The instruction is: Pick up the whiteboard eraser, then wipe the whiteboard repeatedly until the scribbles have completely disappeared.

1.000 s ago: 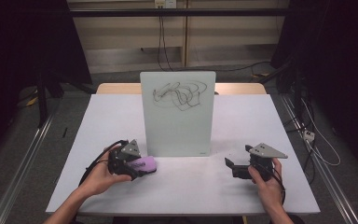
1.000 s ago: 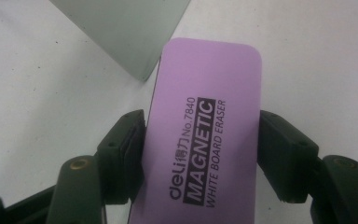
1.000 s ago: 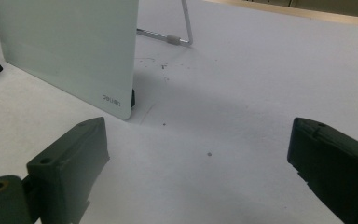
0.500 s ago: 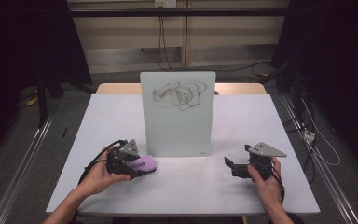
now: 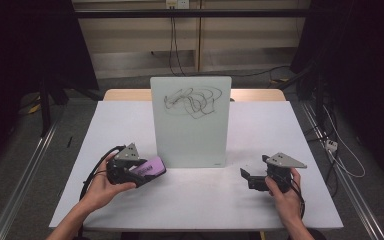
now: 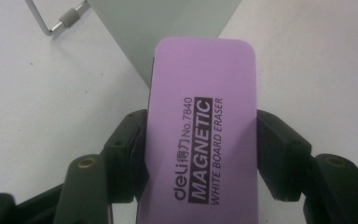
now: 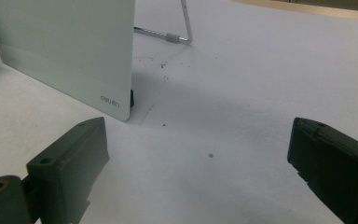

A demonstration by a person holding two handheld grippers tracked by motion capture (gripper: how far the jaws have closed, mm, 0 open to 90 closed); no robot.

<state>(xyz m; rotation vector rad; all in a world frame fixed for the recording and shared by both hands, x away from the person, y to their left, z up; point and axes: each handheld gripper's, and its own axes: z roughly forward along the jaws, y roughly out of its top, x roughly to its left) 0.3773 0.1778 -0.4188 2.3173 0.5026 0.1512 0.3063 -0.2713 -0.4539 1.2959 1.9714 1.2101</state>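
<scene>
Whiteboard (image 5: pixel 190 122) upright mid-table (image 5: pixel 195 200); eraser (image 5: pixel 149 167) before its left corner, right gripper (image 5: pixel 246 176) right.

The surface (image 5: pixel 195 195) is evenly lit from above; surroundings in the high view are dark. The board (image 7: pixel 70 51) casts a soft shadow rightward in the right gripper view. The eraser (image 6: pixel 203 135) print is sharp. No glare; slight softness throughout.

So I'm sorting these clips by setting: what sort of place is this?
Likely a lab or recording room: a white table under a fixed camera, dark curtains at the sides, cables down the back wall.
</scene>
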